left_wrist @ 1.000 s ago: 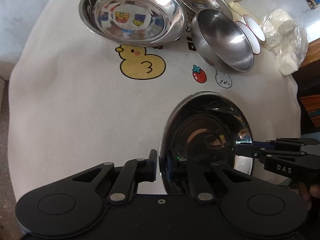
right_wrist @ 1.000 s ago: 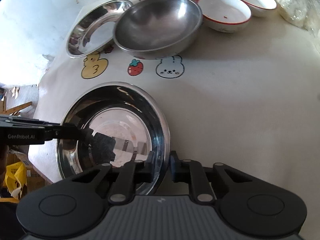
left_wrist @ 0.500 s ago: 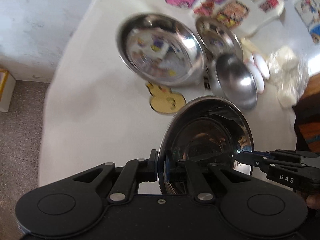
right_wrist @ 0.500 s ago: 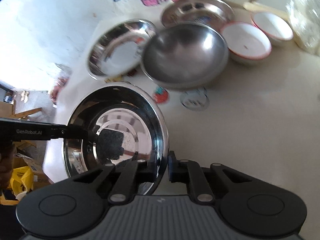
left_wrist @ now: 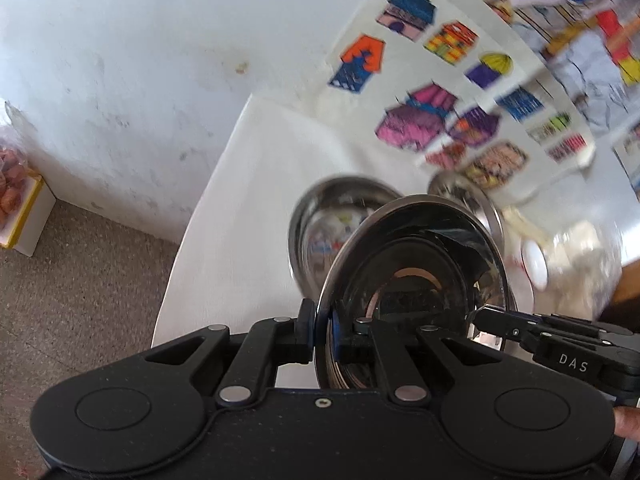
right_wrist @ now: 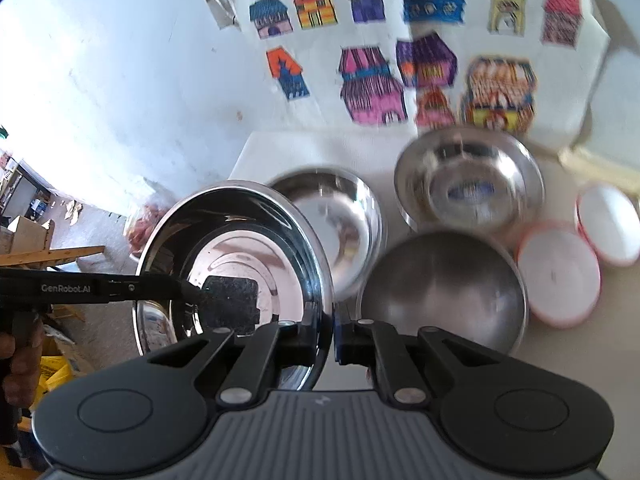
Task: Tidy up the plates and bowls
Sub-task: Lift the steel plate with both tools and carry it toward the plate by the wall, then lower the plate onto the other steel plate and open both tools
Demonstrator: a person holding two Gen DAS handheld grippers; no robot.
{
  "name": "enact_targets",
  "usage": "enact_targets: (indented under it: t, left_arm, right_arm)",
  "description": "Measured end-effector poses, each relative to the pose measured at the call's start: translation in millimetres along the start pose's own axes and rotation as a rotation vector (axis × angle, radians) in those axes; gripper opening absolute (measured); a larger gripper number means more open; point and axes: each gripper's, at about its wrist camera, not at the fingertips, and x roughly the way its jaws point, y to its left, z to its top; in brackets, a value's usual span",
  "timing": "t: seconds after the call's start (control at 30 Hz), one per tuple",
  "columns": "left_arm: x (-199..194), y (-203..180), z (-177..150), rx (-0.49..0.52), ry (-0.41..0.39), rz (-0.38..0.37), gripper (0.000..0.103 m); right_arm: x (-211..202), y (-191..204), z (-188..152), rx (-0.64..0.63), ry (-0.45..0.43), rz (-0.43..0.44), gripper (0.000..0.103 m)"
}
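Both claws clamped on the same steel plate (right_wrist: 236, 264), opposite rims, plate lifted clear of the desk (left_wrist: 240, 216) and tilted up on edge

Left claw (left_wrist: 322, 334): jaws pinched narrow on the plate's rim, one pad each side of the metal, at roughly 7 o'clock of the plate in the left wrist view. Right claw (right_wrist: 334, 338): jaws have just been closing, plate rim between them, now fully tight on it, at about 4 o'clock of the plate in the right wrist view. Each claw shows in the other's camera gripping the far rim, right one labelled DAS, left one GenRobot.AI

On the white desk cloth beyond, right wrist view:
- second steel plate (right_wrist: 340, 220) at 1 o'clock of the held plate, partly hidden behind it
- deep steel bowl (right_wrist: 442, 292) at 3 o'clock of the held plate, just beside the right claw
- shiny steel bowl (right_wrist: 468, 184) at 12 o'clock of the deep bowl
- two white bowls with red rims (right_wrist: 560, 272) at 3 o'clock of the deep bowl, side by side and touching

Sheet of coloured house drawings (right_wrist: 400, 52) on the wall above the desk. Background motion-blurred in both views, left wrist worse; clear plastic bag (left_wrist: 588, 264) at its right edge, contents unreadable. A hand (right_wrist: 20, 360) at the lower left edge holds the left claw's grip
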Motion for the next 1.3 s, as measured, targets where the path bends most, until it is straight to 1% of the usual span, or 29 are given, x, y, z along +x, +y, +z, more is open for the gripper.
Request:
enact_targets:
  t: [0.13,0.2,0.43,0.77,0.83,1.0,1.1,1.13,1.17,1.2,1.27,1.3]
  left_arm:
    - [22,-2,14,-0.011,-0.007,0.028,0.009]
    - [32,-5,18,-0.012,-0.006,0.046,0.009]
    - [59,-7,33,0.019,0.015,0.111,0.011]
    - [76,-5,35,0.025,0.06,0.17,0.013]
    - [77,-7,36,0.034,0.062,0.18,0.013]
    - [80,-8,37,0.034,0.061,0.183,0.017]
    - [78,-8,37,0.027,0.052,0.181,0.021]
    - [77,-8,36,0.026,0.048,0.183,0.027]
    - [75,-8,36,0.023,0.041,0.188,0.036]
    - [73,-8,37,0.017,0.033,0.19,0.041]
    - [69,-8,38,0.006,0.01,0.196,0.058]
    - [67,-10,39,0.002,0.0,0.199,0.06]
  right_arm:
    - [20,-11,24,-0.002,-0.001,-0.007,0.009]
    - [32,-16,36,-0.025,0.005,-0.023,0.01]
    - [64,-18,60,-0.041,0.031,-0.064,0.011]
    - [85,-2,69,-0.102,0.078,-0.139,0.011]
    - [87,0,68,-0.119,0.089,-0.17,0.011]
    - [89,0,68,-0.126,0.109,-0.204,0.011]
    - [90,2,68,-0.133,0.105,-0.199,0.011]
    - [90,3,67,-0.142,0.098,-0.208,0.012]
    - [88,4,67,-0.146,0.091,-0.214,0.015]
    - [86,4,66,-0.142,0.082,-0.215,0.017]
    - [80,1,65,-0.129,0.057,-0.216,0.023]
    - [77,-1,65,-0.12,0.041,-0.212,0.025]
